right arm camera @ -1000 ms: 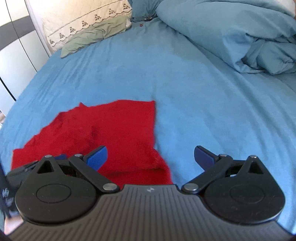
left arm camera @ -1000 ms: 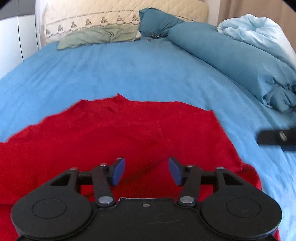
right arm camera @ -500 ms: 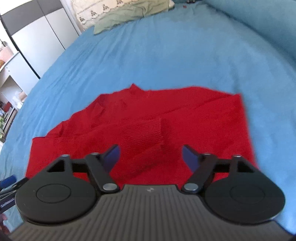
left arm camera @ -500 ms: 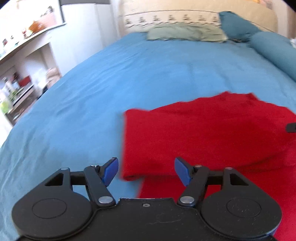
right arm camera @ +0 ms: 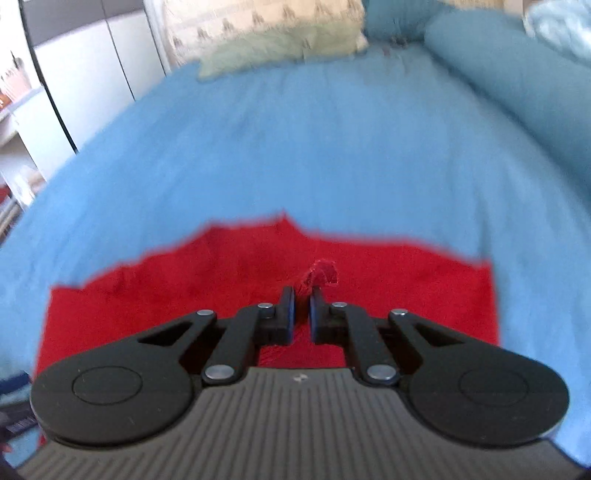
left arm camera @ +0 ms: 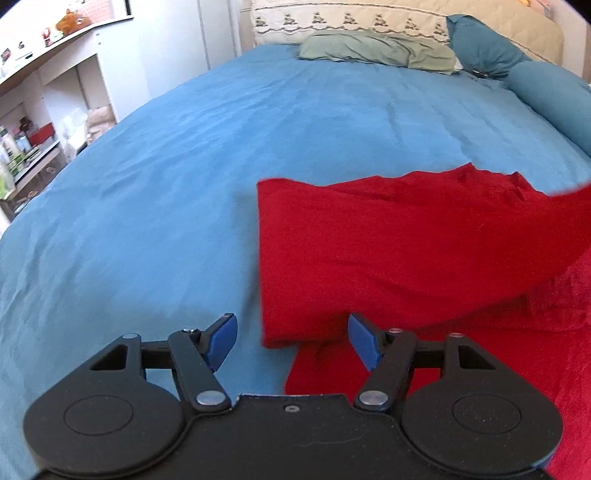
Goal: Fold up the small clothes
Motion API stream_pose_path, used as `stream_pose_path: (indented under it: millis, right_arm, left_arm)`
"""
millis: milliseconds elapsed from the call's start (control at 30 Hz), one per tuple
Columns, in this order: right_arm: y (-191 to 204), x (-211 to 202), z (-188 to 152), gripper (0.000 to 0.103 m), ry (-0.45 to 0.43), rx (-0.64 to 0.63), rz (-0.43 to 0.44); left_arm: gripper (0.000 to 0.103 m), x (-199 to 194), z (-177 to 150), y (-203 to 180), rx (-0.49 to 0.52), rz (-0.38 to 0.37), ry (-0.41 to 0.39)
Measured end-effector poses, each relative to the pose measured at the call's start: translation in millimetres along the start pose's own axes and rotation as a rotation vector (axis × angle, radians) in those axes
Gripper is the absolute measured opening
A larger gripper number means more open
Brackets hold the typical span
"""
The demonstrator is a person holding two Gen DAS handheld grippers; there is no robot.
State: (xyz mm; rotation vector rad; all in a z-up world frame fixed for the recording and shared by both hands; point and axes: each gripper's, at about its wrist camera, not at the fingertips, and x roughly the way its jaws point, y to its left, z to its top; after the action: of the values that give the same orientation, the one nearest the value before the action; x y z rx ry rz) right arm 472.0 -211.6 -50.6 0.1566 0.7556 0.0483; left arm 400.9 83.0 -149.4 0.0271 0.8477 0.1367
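A red knitted garment (left arm camera: 406, 240) lies partly folded on the blue bedspread (left arm camera: 166, 184). In the left wrist view its folded left corner sits just ahead of my left gripper (left arm camera: 291, 341), whose blue pads (left arm camera: 221, 341) stand apart, open, with the corner between them but not pressed. In the right wrist view, which is blurred, my right gripper (right arm camera: 301, 306) is shut on a pinched tuft of the red garment (right arm camera: 321, 273), which pokes up just past the fingertips. The rest of the red cloth (right arm camera: 147, 291) spreads flat to both sides.
Pillows (left arm camera: 376, 51) and a beige headboard cushion (left arm camera: 369, 18) lie at the far end of the bed. A rolled teal duvet (left arm camera: 550, 92) runs along the right. White shelves with small items (left arm camera: 33, 122) stand beyond the bed's left edge.
My right gripper has shut on a tuft of the red garment, having been wide open. My left gripper swung left from over the cloth's middle to its folded left corner.
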Motion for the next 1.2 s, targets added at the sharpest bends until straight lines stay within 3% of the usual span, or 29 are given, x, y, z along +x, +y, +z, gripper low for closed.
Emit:
stream_pose_path:
  millis: [133,333,567,600,633,700,733,833,900,1033,1100,1200]
  right_arm:
    - [-28.8,-28.2,19.7,0.023,-0.07,-0.009,-0.106]
    - [-81.7,-0.4,-15.8,0.023,0.048,0.011,-0.21]
    - [-101.0,27.2,-59.5,0.026,0.166,0.025,-0.222]
    - [-100.5,23.8,-63.1,0.034,0.164,0.032,-0.228]
    - [-99.4,18.4,-64.1,0.052,0.168,0.035,-0.246]
    - [-93.7,3.0,-67.2,0.074,0.149,0.015,-0.272]
    - [-88.9,-6.0,-68.2,0.078,0.125,-0.002,-0.252]
    - [-70.5,-15.2,-70.8,0.082,0.079,-0.05,-0.136]
    - [-63.7,-4.5,-71.7,0.083,0.07,-0.078,-0.104]
    - [-80.4,30.4,-82.9,0.084,0.154,-0.003,-0.135]
    - [-94.2,21.8,-89.5,0.084,0.112,0.065,-0.096]
    - [-90.4,7.1,-79.1,0.085,0.085,0.069,-0.097]
  left_arm:
    - [0.072,7.2,5.6,1.6,0.004,-0.013,-0.006]
    - [0.073,13.6,8.2,8.2,-0.026,-0.017,0.018]
    - [0.073,16.7,-0.9,10.6,0.01,0.008,0.062]
    - [0.073,15.7,-1.1,10.9,0.007,0.009,0.065]
    - [0.073,13.9,-0.2,10.8,0.005,0.015,0.071]
    - [0.072,8.1,2.7,8.1,0.013,0.028,0.069]
    - [0.071,3.4,4.7,5.1,0.025,0.034,0.06]
    - [0.072,-8.3,10.6,-3.8,0.052,0.016,0.028]
    - [0.072,-14.3,15.9,-10.0,0.06,-0.01,0.006]
    - [0.072,-18.2,25.4,-24.4,0.061,-0.055,-0.018]
    - [0.072,-17.4,29.5,-33.1,0.072,-0.076,-0.022]
    - [0.072,-15.2,33.9,-46.7,0.088,-0.125,-0.03]
